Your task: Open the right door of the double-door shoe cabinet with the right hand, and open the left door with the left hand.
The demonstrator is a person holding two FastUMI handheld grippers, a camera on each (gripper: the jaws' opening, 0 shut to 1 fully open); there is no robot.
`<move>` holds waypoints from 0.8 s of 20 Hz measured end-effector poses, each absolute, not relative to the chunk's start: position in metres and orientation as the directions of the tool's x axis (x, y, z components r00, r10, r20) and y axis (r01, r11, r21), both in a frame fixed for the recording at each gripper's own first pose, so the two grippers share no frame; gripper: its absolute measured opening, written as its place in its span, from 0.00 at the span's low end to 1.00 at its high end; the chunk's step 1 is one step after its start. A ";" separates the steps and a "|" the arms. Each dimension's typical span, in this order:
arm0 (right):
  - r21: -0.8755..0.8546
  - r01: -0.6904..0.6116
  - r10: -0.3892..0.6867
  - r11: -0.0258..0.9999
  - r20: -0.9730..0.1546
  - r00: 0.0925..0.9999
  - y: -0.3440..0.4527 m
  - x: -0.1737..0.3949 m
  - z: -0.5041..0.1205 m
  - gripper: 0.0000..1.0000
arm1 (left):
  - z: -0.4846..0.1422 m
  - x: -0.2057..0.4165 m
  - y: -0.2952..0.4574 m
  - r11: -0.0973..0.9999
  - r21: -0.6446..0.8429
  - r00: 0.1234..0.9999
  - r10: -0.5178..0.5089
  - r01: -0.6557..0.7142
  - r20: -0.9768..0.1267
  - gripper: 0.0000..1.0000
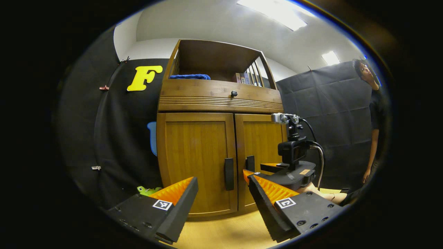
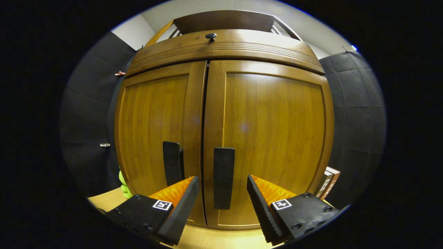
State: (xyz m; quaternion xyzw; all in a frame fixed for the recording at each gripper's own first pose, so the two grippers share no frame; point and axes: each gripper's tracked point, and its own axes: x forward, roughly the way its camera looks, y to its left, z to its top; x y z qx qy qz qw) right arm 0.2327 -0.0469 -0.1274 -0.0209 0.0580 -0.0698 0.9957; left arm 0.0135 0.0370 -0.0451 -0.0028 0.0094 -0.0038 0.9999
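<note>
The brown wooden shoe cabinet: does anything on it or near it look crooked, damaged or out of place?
Nothing stands out. Both doors of the brown wooden shoe cabinet are closed and level, with an even dark gap between them. The two black upright door handles hang straight. A small green toy lies on the floor by the cabinet's left side.

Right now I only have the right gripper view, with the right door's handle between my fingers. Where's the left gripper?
Observer: The left gripper sits farther back from the shoe cabinet, fingers open, facing the left door's handle.
Operator: Anything on the open shelf up top?
Observer: A folded blue cloth lies at its left, and some books stand at its right.
</note>
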 end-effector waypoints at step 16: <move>-0.059 0.157 -0.164 0.986 -0.125 0.979 -0.054 0.257 -0.149 0.22 | -0.065 0.013 0.059 1.000 -0.012 0.997 0.023 -0.024 -0.069 0.98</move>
